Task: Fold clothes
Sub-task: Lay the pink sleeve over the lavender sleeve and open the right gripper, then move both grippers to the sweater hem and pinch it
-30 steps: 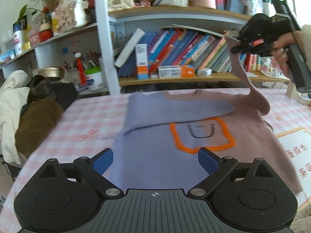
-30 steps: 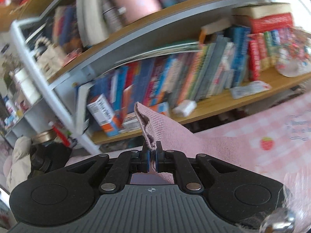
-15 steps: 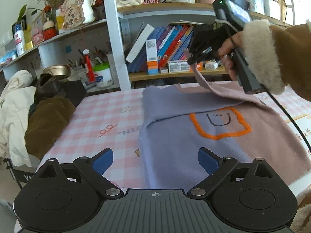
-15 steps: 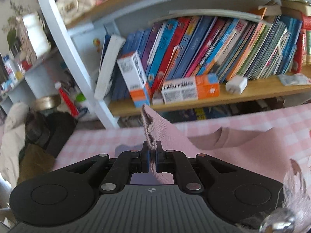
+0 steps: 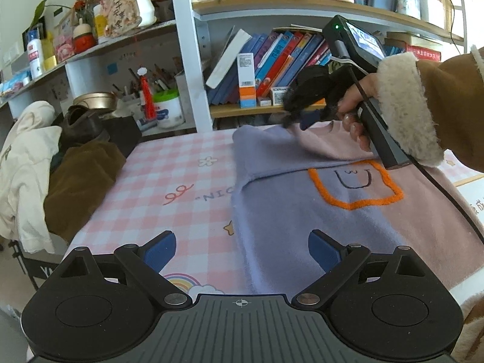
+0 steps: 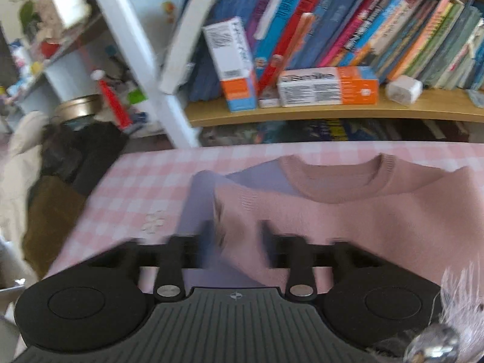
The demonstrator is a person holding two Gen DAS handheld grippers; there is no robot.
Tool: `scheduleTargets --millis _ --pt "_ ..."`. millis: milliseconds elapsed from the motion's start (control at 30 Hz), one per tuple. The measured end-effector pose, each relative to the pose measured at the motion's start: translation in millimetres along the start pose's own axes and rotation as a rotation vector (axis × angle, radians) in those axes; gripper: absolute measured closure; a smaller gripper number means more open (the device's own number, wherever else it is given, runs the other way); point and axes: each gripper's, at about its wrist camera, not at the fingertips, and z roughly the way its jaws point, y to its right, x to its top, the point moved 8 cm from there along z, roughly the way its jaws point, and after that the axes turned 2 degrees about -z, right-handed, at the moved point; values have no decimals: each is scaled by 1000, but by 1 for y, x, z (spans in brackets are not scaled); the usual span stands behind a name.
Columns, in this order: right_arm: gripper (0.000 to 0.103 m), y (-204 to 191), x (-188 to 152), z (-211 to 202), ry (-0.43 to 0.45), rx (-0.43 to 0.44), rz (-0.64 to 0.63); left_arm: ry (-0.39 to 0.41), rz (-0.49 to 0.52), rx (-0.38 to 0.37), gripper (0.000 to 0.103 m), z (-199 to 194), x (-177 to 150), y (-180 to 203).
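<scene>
A sweater, lilac on one half and pink on the other, with an orange outlined patch [image 5: 357, 187], lies on the pink checked tablecloth [image 5: 169, 187]. Its lilac sleeve is folded across the chest. My left gripper [image 5: 242, 254] is open and empty just above the sweater's near hem. My right gripper [image 6: 233, 239] is open, blurred by motion, low over the pink sleeve [image 6: 302, 217] laid across the chest below the collar [image 6: 332, 181]. In the left wrist view the right gripper [image 5: 298, 121] hovers at the sweater's far edge.
A bookshelf [image 5: 272, 60] with books and boxes stands behind the table. A pile of cream and brown clothes [image 5: 45, 163] sits left of the table. A white card with red writing [image 5: 472, 199] lies at the right edge.
My right gripper carried the pink sleeve left and down across the sweater, then opened and let it go. My left gripper stayed open over the near hem.
</scene>
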Motion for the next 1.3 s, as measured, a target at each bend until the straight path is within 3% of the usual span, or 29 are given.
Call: scheduleTargets --millis 100,267,500,700,967,1133,1300 --pt "54 -6 -2 -14 5 47 -12 3 2 -5 7 3 3 2" --pt "51 1 -14 -45 9 41 -26 4 -11 -15 7 7 6 5" --pt "48 25 -53 -104 51 -40 -74 8 -32 -37 7 10 7 10" --pt "38 46 -87 -156 86 -111 -114 2 -25 -60 7 11 6 19" --pt "32 87 -161 -202 11 -287 -13 -53 -33 -54 5 20 -1 26" --pt "32 109 -195 -220 -24 -331 83 -102 -71 -51 5 25 -11 25" --pt "32 128 -205 -232 -25 -337 129 -137 -128 -14 5 27 -14 21"
